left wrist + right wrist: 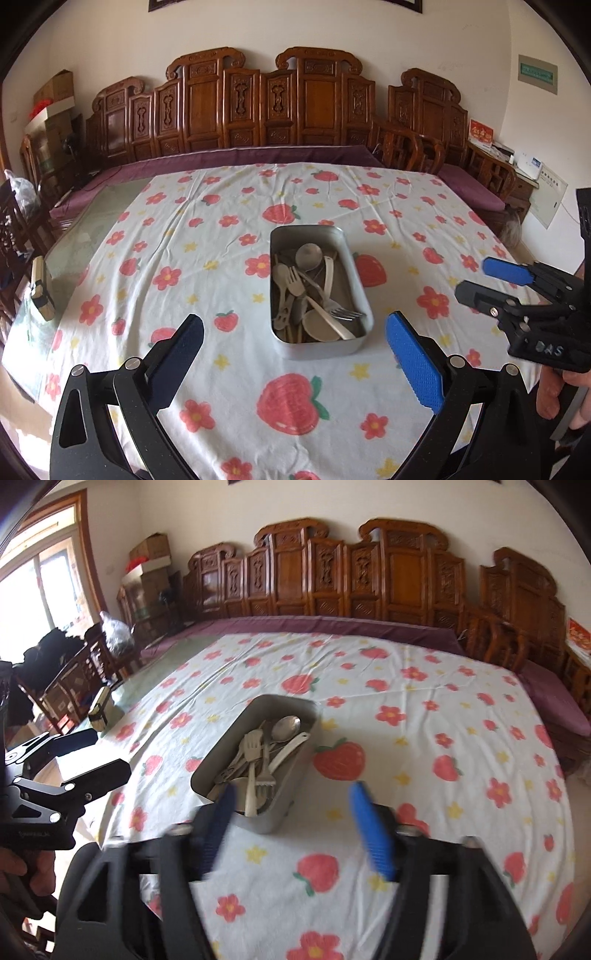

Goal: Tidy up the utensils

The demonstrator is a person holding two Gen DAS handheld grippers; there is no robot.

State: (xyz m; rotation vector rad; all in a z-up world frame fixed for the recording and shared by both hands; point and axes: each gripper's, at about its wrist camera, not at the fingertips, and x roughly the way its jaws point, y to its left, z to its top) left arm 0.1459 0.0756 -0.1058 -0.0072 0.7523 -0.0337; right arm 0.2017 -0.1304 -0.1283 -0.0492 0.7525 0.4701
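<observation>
A rectangular metal tray [320, 350] stands in the middle of the flowered tablecloth, and in it lies a loose heap of utensils [314, 291]: spoons, forks and pale plastic ladles. My left gripper [294, 319] hovers in front of the tray's near end, open, with nothing between its fingers. My right gripper [476, 277] hangs off to the tray's right, above the cloth, jaws apart and empty. In the right wrist view the tray [216, 747] runs diagonally with the utensils [258, 753] inside it. The right gripper [294, 788] is open just short of its near corner, and the left gripper [107, 751] shows at the left edge.
The strawberry tablecloth [207, 236] covers most of a glass-topped table. A small box [41, 291] stands on the bare glass at the left edge. A carved wooden bench [295, 110] with purple cushions runs behind the table. A person's hand [554, 391] holds the right gripper.
</observation>
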